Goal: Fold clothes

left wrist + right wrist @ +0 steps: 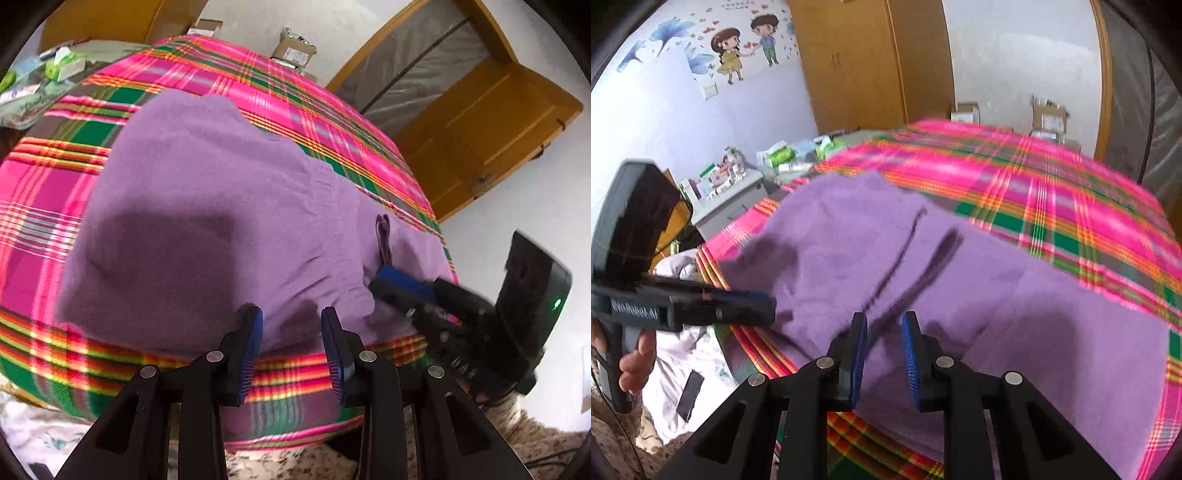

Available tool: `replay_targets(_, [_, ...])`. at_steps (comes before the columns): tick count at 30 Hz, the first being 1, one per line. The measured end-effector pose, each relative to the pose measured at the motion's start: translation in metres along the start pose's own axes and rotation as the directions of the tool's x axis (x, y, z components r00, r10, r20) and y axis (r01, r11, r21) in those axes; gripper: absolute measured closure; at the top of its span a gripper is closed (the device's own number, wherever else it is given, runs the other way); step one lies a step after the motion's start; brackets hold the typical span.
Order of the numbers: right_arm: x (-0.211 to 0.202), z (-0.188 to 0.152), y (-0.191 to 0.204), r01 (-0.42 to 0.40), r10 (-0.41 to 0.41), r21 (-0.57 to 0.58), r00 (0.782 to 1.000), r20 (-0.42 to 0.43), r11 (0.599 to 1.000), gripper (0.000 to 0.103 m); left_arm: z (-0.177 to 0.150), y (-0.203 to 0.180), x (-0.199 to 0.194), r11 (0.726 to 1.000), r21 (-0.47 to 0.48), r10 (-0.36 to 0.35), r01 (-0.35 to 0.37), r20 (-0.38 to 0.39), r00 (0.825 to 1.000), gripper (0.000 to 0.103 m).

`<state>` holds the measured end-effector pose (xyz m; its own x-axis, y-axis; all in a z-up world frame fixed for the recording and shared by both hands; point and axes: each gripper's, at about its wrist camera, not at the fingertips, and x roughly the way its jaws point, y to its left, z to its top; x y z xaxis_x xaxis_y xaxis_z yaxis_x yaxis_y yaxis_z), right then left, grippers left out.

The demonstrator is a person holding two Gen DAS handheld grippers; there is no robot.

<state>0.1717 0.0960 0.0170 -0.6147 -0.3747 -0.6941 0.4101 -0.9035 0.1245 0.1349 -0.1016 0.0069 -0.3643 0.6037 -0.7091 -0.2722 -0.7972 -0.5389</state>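
Soft purple fleece garment (207, 206) lies spread, seemingly only partly folded, across the pink plaid bedspread (332, 122); left gripper (291, 343) and right gripper (884, 354) both gape empty at its near edge.

We carry two matte black plastic grippers: the left gripper (291, 332) and the right gripper (884, 341) both have ribbed blue pads (910, 358) and round silver screws (367, 356). White lettering (634, 305) marks the left one's side; a green light (557, 303) glows on the right's housing.
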Motion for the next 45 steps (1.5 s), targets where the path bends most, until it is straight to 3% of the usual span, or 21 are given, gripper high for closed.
replay_targets(5, [-0.005, 0.013, 0.019, 0.005, -0.003, -0.058, 0.999, 0.046, 0.998, 0.082, -0.002, 0.015, -0.025, 1.0, -0.02, -0.006, 0.008, 0.067, 0.998, 0.069])
replay_targets(12, [0.029, 0.023, 0.053, -0.062, 0.062, -0.108, 0.998, -0.007, 0.992, 0.082, 0.002, 0.056, -0.057, 0.989, -0.135, 0.076, -0.053, 0.166, 0.983, 0.069])
replay_targets(18, [0.048, 0.023, 0.076, -0.113, 0.106, -0.148, 0.993, -0.05, 0.983, 0.082, -0.004, 0.098, -0.069, 0.961, -0.267, 0.119, -0.066, 0.191, 0.974, 0.069])
replay_targets(24, [0.066, 0.021, 0.104, -0.152, 0.137, -0.21, 0.987, -0.083, 0.966, 0.082, -0.008, 0.115, -0.062, 0.947, -0.322, 0.033, 0.024, 0.171, 0.985, 0.069])
replay_targets(30, [0.074, 0.017, 0.11, -0.168, 0.148, -0.201, 0.983, -0.111, 0.965, 0.082, -0.005, 0.124, -0.047, 0.92, -0.372, -0.062, 0.12, 0.164, 0.984, 0.069])
replay_targets(35, [0.075, 0.016, 0.112, -0.183, 0.161, -0.196, 0.979, -0.123, 0.963, 0.082, -0.007, 0.122, -0.05, 0.93, -0.351, -0.046, 0.111, 0.188, 0.981, 0.089])
replay_targets(45, [0.074, 0.017, 0.119, -0.179, 0.154, -0.224, 0.98, -0.124, 0.958, 0.082, -0.019, 0.124, -0.055, 0.935, -0.341, -0.024, 0.103, 0.228, 0.973, 0.094])
